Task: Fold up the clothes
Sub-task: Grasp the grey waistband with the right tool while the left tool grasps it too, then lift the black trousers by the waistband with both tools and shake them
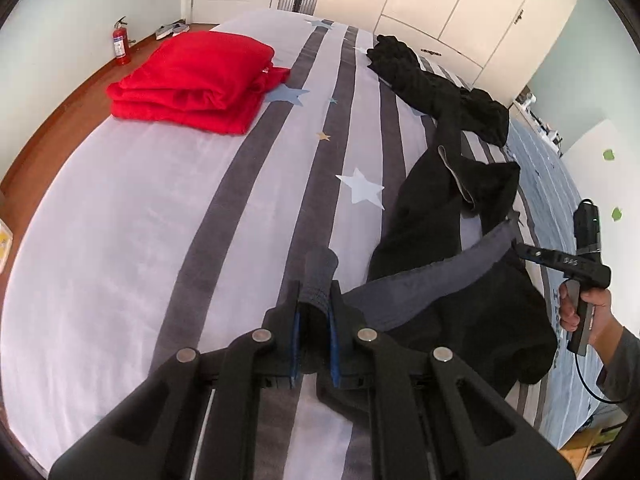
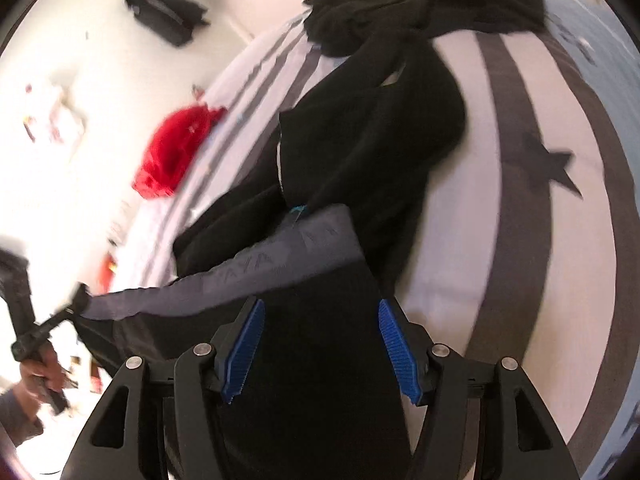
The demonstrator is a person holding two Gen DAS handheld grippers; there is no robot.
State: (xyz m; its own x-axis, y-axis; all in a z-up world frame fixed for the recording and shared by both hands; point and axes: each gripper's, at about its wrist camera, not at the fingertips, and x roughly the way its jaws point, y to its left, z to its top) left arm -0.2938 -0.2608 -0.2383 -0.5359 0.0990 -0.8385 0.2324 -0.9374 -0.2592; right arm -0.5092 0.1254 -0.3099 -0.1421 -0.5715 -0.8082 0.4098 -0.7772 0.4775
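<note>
A black pair of trousers (image 1: 436, 208) with a grey waistband (image 1: 432, 280) lies rumpled along the right side of the striped bed (image 1: 160, 208). My left gripper (image 1: 314, 300) is shut on one end of the grey waistband, held just above the bed. My right gripper (image 2: 320, 320) is open, its blue pads (image 2: 394, 344) spread on either side of the black trousers (image 2: 360, 128) below the waistband (image 2: 280, 256). In the left wrist view the right gripper (image 1: 520, 246) sits at the waistband's other end. The right wrist view is blurred.
A folded red garment (image 1: 196, 84) lies on the far left of the bed. A red fire extinguisher (image 1: 121, 42) stands on the wooden floor by the wall. White wardrobes (image 1: 460, 4) stand behind the bed. The left gripper (image 2: 76, 304) shows at the left edge of the right wrist view.
</note>
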